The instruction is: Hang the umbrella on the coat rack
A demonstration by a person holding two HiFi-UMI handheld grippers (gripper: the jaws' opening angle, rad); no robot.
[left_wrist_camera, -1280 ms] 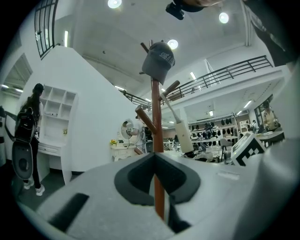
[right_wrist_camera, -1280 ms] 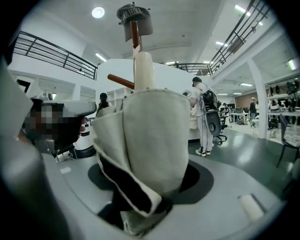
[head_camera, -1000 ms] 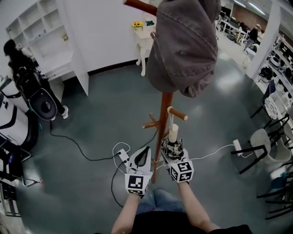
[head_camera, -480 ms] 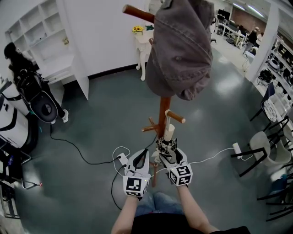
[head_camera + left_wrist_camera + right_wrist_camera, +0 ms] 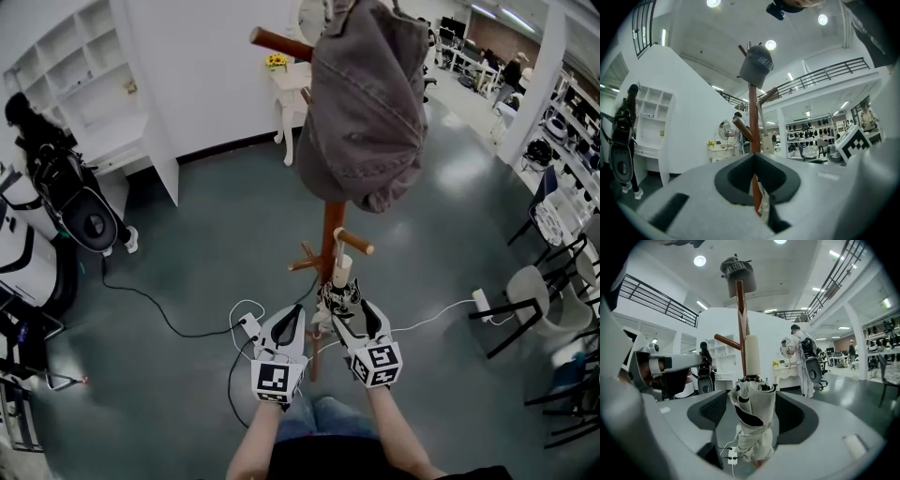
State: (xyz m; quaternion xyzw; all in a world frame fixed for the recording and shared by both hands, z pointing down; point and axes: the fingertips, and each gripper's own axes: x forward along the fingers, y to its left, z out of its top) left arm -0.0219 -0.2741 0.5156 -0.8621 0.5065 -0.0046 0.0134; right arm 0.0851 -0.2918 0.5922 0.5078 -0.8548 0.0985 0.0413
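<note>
The right tongs [image 5: 343, 302] are clenched on the folded umbrella [image 5: 753, 420], held upright with its handle just below a low peg [image 5: 353, 242] of the coat rack [image 5: 330, 220]. The left tongs [image 5: 295, 314] are closed on nothing. The handle end probably needs lifting past the peg's tip and settling behind it before the tongs let go.

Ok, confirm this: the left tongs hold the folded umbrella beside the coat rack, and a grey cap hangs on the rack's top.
Not the left. The right tongs hold the folded umbrella beside the coat rack, as the right gripper view shows. The grey cap does hang on the rack's top.
</note>
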